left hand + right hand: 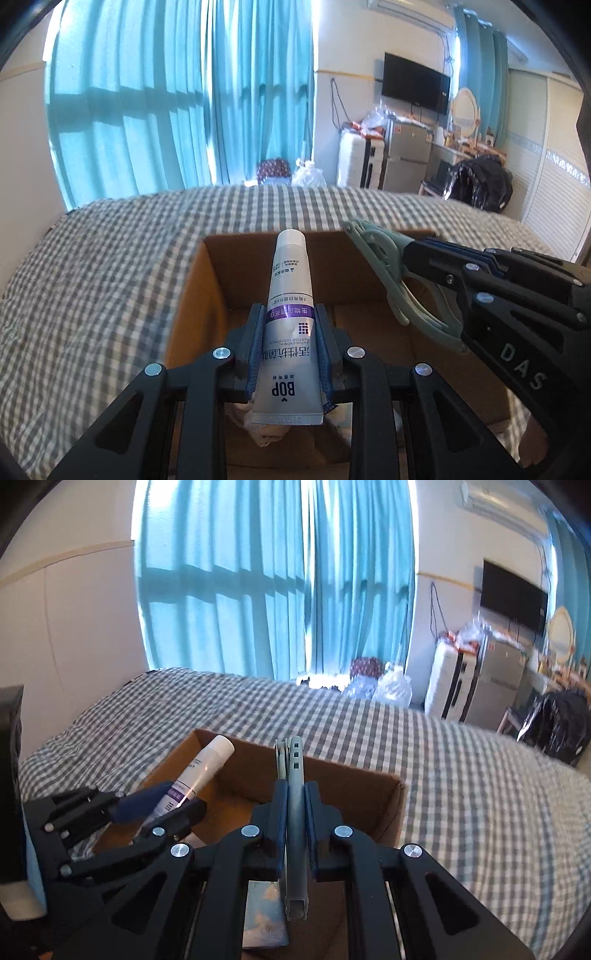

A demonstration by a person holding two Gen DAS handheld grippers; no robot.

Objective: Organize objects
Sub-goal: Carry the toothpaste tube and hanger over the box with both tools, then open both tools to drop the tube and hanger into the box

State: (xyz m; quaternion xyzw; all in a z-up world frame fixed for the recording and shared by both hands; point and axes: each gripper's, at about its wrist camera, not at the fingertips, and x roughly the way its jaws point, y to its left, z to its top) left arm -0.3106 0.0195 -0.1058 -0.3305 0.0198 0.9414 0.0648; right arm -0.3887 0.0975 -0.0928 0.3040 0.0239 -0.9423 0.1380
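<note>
Right now both tongs hang over the open cardboard box (236, 280) on the bed (92, 277). Left tongs (290, 343) are clamped on the toothpaste tube (290, 295): its long axis runs straight ahead along the fingers, cap forward, crimped end back toward me. Right tongs (295, 812) are clamped on a grey-green clothes clip (295, 812), also lengthwise, seen edge-on, tip forward. Box floor lies directly below and ahead of both. From the left tongs, the right one sits just to the right, close by. Release looks like a short drop for either; the left seems more centred over the box.
</note>
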